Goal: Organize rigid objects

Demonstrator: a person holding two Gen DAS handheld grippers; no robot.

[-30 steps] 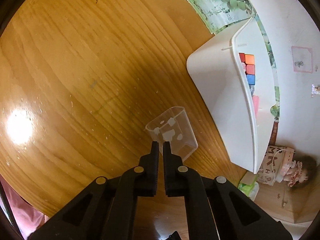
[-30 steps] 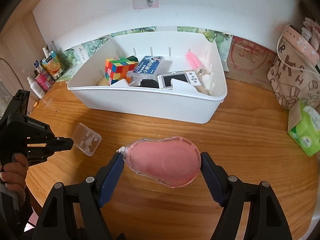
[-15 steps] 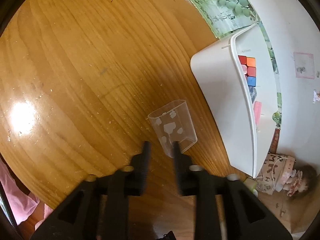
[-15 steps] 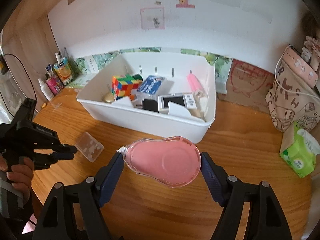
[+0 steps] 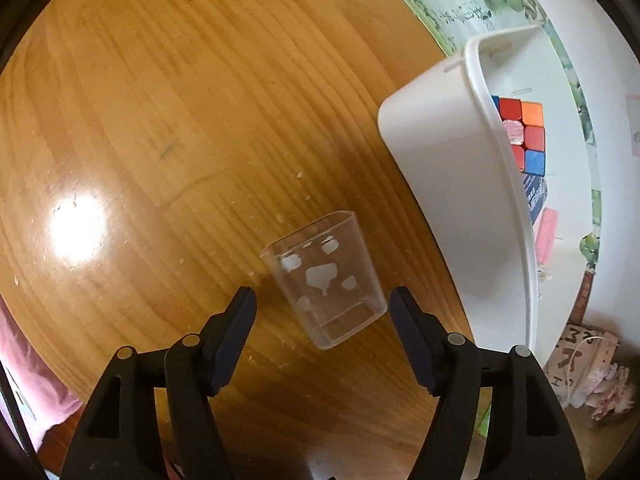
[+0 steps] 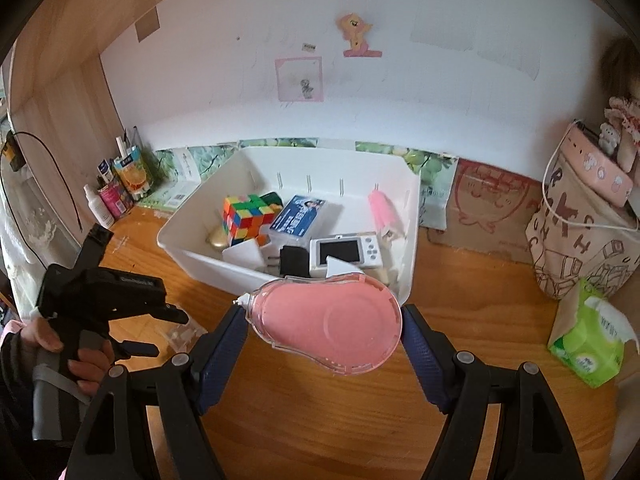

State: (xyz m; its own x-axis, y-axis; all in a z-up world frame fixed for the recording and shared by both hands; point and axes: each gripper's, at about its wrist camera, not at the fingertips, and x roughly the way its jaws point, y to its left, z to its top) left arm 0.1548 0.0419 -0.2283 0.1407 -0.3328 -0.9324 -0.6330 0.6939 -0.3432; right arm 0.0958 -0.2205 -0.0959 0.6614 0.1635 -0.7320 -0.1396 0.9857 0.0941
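Right now your left tool (image 5: 322, 304) is wide open. Its two fingers stand on either side of a small clear box (image 5: 324, 280) that lies on the wooden table (image 5: 160, 120). The fingers are not touching the box. You can see a gap on each side. The box sits just beside the white bin (image 5: 452, 200), but does not touch it.

Your right tool (image 6: 322, 320) is holding a pink tape dispenser (image 6: 326, 322). The blue pads (image 6: 220, 344) press on its two sides, and it is up in the air above the table, in front of the bin. Its little white tip points to your left.

Inside the bin are a color cube (image 6: 246, 216), a blue and white box (image 6: 300, 216), a small white camera (image 6: 346, 250) and a pink thing (image 6: 382, 210).

Your left hand (image 6: 52, 340) grips the handle of the left tool, low and close to the table. A green tissue pack (image 6: 588, 340) sits far on the right.
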